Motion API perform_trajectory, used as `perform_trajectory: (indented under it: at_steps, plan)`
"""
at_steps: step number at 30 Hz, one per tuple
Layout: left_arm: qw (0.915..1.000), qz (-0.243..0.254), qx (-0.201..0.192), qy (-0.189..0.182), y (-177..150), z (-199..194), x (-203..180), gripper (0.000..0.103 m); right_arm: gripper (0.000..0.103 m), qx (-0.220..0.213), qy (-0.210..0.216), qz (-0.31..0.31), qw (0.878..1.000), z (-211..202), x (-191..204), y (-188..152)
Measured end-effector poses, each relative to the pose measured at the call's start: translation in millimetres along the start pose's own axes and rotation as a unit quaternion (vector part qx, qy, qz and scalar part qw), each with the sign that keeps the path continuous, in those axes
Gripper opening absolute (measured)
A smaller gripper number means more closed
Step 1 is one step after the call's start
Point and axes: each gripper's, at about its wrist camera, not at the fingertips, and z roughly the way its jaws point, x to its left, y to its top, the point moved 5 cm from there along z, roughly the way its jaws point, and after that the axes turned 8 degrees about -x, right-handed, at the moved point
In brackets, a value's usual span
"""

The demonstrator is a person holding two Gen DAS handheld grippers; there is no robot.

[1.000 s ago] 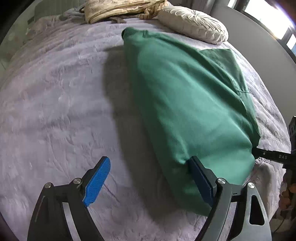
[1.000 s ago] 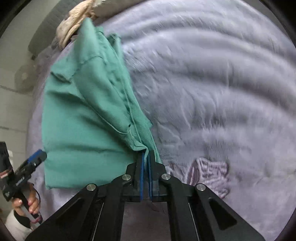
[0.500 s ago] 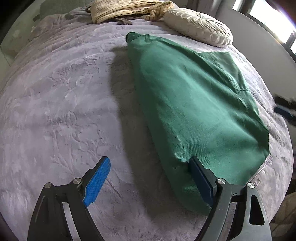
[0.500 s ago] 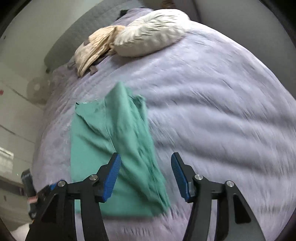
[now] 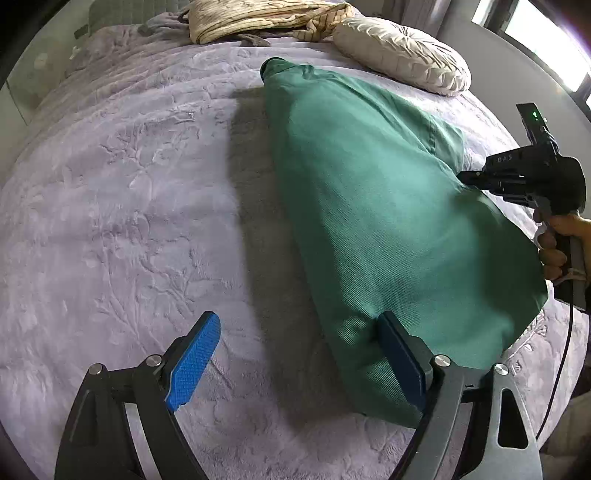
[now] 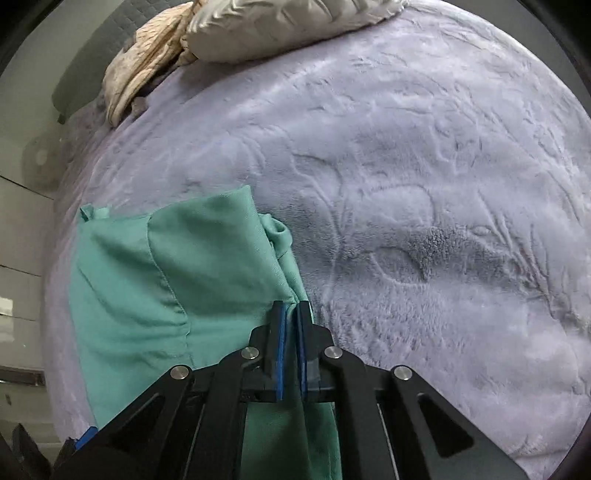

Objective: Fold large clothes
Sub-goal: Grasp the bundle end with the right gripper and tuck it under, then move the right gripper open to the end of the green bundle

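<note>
A large green garment (image 5: 380, 206) lies folded lengthwise on a lilac plush bedspread (image 5: 122, 206). My left gripper (image 5: 299, 358) is open near the garment's near end; its right pad touches the cloth edge and its left pad is over bare bedspread. My right gripper (image 6: 290, 314) is shut on the garment's right edge (image 6: 207, 280), with cloth pinched between the blue pads. It also shows in the left wrist view (image 5: 524, 177), held by a hand at the garment's right side.
A cream pillow (image 5: 402, 55) and a beige crumpled blanket (image 5: 258, 16) lie at the head of the bed. The pillow (image 6: 288, 26) and blanket (image 6: 147, 62) also show in the right wrist view. The bed edge runs along the right.
My right gripper was shut on the cloth, opened and drew back, and is now shut on the garment's right edge again. My left gripper has stayed open in place.
</note>
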Motion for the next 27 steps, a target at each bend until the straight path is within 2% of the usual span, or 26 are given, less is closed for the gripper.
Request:
perform_trajectory:
  at_steps: [2, 7, 10, 14, 16, 18, 24, 26, 27]
  plan:
    - [1.0, -0.002, 0.005, 0.001, 0, 0, 1, 0.088, 0.006, -0.002, -0.006, -0.006, 1.0, -1, 1, 0]
    - [0.9999, 0.002, 0.016, 0.006, 1, -1, 4, 0.088, 0.011, -0.011, 0.006, 0.03, 0.999, -23, -8, -5]
    - [0.9998, 0.002, 0.018, 0.006, 1, 0, 5, 0.088, 0.011, -0.009, -0.019, 0.024, 0.999, -41, -18, -22]
    - [0.9998, -0.003, 0.019, 0.005, 1, 0, 6, 0.088, 0.011, -0.004, -0.029, 0.023, 0.999, -65, -31, -49]
    - [0.9998, -0.005, 0.02, 0.005, 0, -1, 7, 0.088, 0.012, 0.001, -0.029, 0.029, 0.999, -74, -37, -61]
    - [0.9997, -0.006, 0.022, 0.005, 0, -1, 6, 0.087, 0.017, 0.004, -0.031, 0.035, 0.999, -84, -44, -73]
    - [0.9996, -0.002, 0.028, 0.008, 1, -1, 7, 0.087, 0.017, 0.021, -0.024, 0.057, 0.998, -94, -56, -93]
    - [0.9995, 0.001, 0.03, 0.009, 2, -1, 7, 0.087, 0.023, 0.024, -0.021, 0.064, 0.997, -95, -58, -97]
    - [0.9995, 0.0, 0.032, 0.01, 2, -1, 6, 0.087, 0.033, 0.024, -0.021, 0.066, 0.997, -95, -59, -98]
